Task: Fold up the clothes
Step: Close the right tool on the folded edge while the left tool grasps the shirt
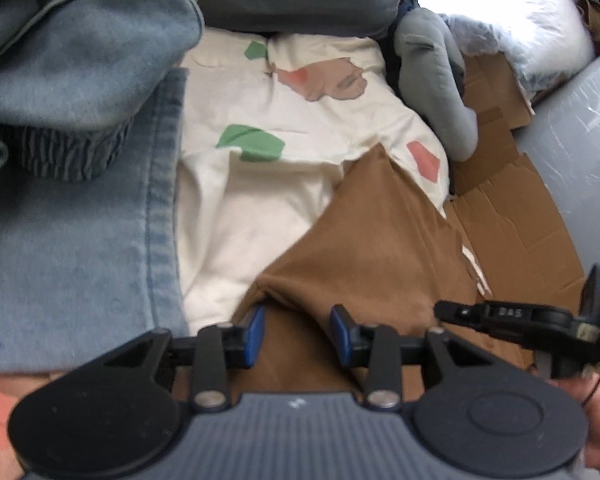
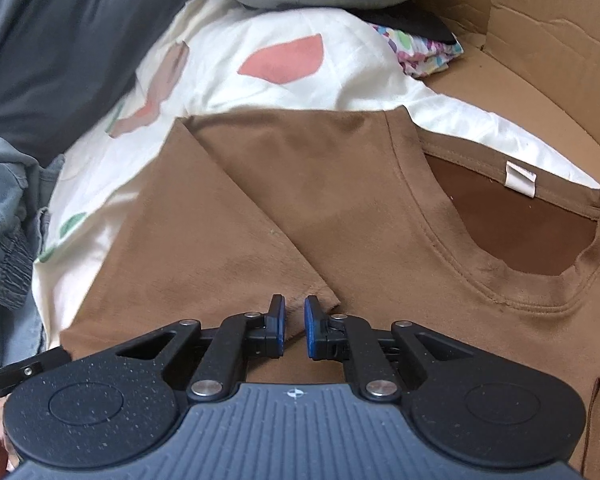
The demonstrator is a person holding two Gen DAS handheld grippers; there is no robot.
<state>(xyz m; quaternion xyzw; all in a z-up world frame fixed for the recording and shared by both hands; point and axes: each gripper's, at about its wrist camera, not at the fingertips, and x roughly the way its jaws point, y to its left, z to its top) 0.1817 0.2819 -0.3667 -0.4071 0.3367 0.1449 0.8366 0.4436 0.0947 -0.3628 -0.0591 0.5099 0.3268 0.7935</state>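
Left wrist view: the brown T-shirt [image 1: 364, 240] lies on a cream printed sheet [image 1: 260, 184], and everything here is placed from that shirt. The left gripper [image 1: 298, 332] hangs over the shirt's near part, its fingers [image 1: 256, 332] spread with brown cloth between them; whether the pads press on the cloth cannot be told. Left of the shirt lies a blue denim garment [image 1: 80, 220], not folded. Beyond the shirt sits a grey plush toy [image 1: 436, 92], and right of the shirt flattened cardboard [image 1: 520, 232] shows. The right gripper's arm enters at the shirt's right edge.

Right wrist view: the shirt lies spread, neckline [image 2: 512, 216] and white label [image 2: 520, 178] to the right, and one sleeve or side flap is already folded in across the chest, leaving a diagonal edge. The right gripper [image 2: 294, 332] sits at the tip of that flap, fingers [image 2: 278, 328] nearly pressed together, a narrow gap showing; it seems to pinch the flap's corner, though this is uncertain. The other side and the lengthwise fold appear left to do. Open room lies on the cardboard box wall [image 2: 540, 40] side beyond the neckline; a grey garment pile [image 2: 40, 60] crowds the shirt's far left.
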